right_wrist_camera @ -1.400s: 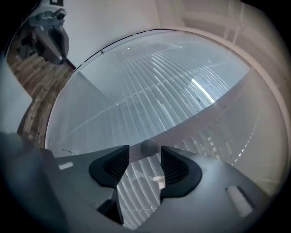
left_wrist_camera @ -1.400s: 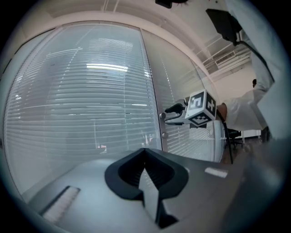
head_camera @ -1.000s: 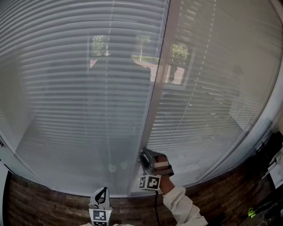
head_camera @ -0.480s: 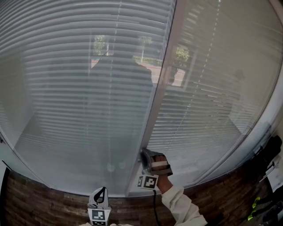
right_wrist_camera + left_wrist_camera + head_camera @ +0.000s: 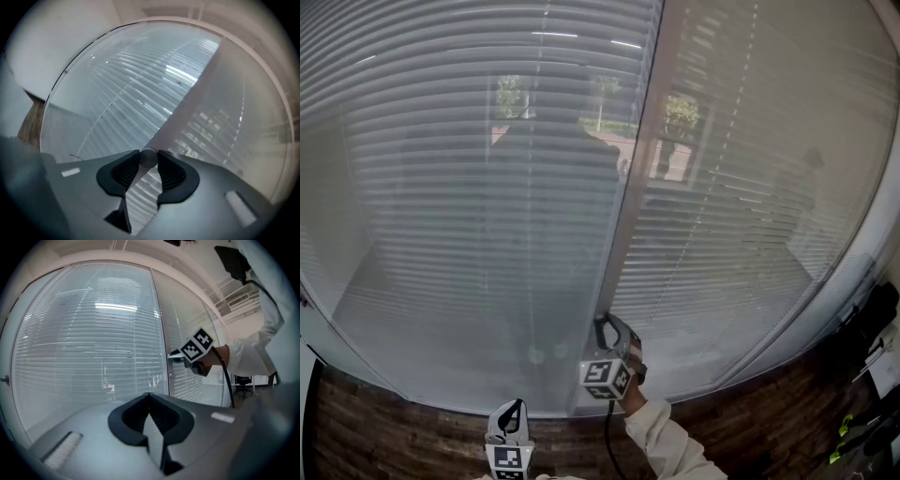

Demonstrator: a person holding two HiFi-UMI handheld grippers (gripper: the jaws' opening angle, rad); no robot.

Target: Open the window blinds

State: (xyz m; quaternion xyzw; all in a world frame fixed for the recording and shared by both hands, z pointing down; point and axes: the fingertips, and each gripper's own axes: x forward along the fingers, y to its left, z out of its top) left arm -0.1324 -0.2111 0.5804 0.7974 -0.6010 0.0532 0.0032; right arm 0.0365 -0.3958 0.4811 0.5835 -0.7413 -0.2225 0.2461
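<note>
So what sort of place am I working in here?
Most likely an office: slatted blinds set behind tall glass panes, an office chair off to one side, and a wood-look floor.

We take this for an office. Tall glass panels [image 5: 469, 281] rise from a wood-plank floor [image 5: 403, 436], joined by a pale metal post [image 5: 637, 178], with slatted blinds [image 5: 741, 187] drawn behind the glass. In the left gripper view a black desk chair [image 5: 242, 380] stands at the far right, and what looks like a slotted grille [image 5: 236, 300] sits high on the white wall. Trees [image 5: 680, 111] show faintly outside.
</note>
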